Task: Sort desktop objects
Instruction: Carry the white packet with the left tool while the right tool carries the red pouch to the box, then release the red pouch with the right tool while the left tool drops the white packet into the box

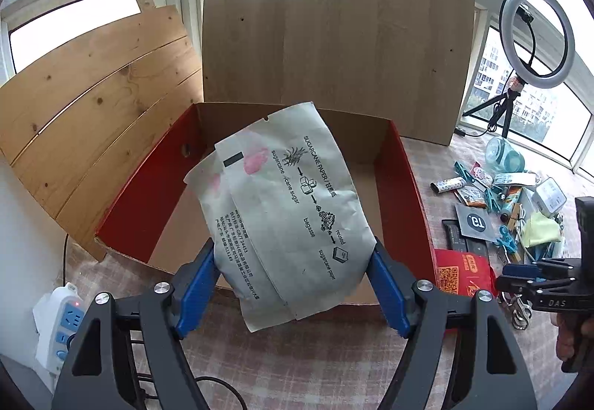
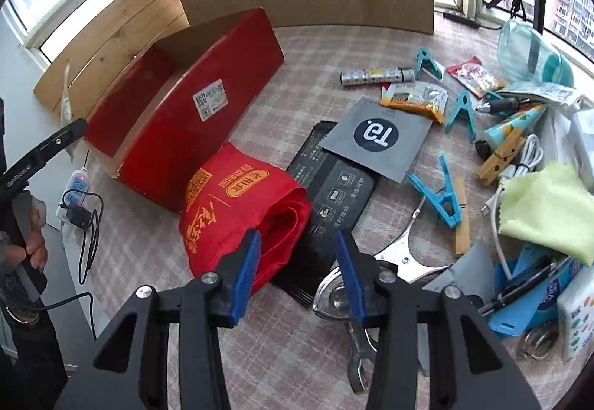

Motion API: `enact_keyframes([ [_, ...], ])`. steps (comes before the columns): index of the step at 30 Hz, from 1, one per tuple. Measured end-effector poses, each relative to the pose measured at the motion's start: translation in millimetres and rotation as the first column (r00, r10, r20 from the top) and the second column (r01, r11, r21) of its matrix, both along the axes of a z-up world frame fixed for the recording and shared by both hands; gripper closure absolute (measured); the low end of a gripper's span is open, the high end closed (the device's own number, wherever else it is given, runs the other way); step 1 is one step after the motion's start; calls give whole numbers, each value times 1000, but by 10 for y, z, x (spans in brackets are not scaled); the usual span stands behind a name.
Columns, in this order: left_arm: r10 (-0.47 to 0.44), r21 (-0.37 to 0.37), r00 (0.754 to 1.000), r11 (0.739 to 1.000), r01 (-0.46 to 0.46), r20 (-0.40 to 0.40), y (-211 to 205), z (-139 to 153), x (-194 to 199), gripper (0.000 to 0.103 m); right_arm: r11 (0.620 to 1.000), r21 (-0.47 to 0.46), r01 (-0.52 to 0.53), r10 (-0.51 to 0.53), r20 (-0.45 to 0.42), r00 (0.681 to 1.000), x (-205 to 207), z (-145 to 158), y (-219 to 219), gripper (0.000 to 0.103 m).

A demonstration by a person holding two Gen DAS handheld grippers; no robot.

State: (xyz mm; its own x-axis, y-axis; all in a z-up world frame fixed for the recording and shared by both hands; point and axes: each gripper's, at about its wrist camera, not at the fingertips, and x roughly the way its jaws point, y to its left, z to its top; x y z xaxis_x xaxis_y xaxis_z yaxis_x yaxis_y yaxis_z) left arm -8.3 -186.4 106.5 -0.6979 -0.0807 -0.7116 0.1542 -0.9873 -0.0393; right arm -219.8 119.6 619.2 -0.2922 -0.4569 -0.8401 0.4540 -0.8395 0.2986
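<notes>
The left gripper (image 1: 293,283) is seen at the bottom centre of its view, angled downward, its blue jaws spread wide and pressed against something held between them. The right gripper (image 2: 297,272) is seen at the bottom centre of its own view, tilted steeply down, jaws partly parted, nothing gripped.

Both grippers (image 1: 293,283) (image 2: 297,272): black frames w/ 2 blue jaws, silver screws; "DAS" on right's side.
</notes>
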Motion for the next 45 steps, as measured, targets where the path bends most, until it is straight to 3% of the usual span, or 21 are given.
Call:
enact_keyframes([
  [5, -5, -7, 1000, 1000, 5, -2, 11, 9, 15, 29, 1000, -17, 12, -11, 36, 999, -90, -115, -81, 67],
  [7, -7, -6, 1000, 1000, 7, -1, 11, 6, 11, 29, 1000, -24, -5, 6, 51, 999, -116, -150, -122, 92],
  [8, -7, -3, 1000, 1000, 7, 1, 8, 0, 5, 29, 1000, -23, -14, 15, 57, 998, -125, -165, -144, 100],
  [12, -15, -5, 1000, 1000, 15, 9, 0, -23, -21, 29, 997, -76, -4, 4, -3, 1000, -89, 1, -151, 100],
  [17, -5, -5, 1000, 1000, 5, 9, -80, -26, -63, 29, 989, -147, 25, -45, -136, 990, -8, 579, -141, 101],
  [21, 6, -7, 1000, 1000, -6, 10, -168, -26, -101, 29, 984, -177, 16, -63, -266, 962, 26, 1087, -247, 101],
  [27, 33, -1, 999, 999, -33, 37, -324, -73, -217, 29, 968, -245, -54, -27, -317, 948, -87, 1514, -667, 101],
  [35, 74, -54, 997, 996, -72, 39, -422, -38, -349, 29, 978, -178, -107, 41, -337, 940, -178, 1478, -1412, 100],
  [45, 122, -28, 992, 992, -121, 31, -586, 75, -505, 29, 994, -38, -105, 87, -326, 941, -355, 1109, -1876, 100],
])
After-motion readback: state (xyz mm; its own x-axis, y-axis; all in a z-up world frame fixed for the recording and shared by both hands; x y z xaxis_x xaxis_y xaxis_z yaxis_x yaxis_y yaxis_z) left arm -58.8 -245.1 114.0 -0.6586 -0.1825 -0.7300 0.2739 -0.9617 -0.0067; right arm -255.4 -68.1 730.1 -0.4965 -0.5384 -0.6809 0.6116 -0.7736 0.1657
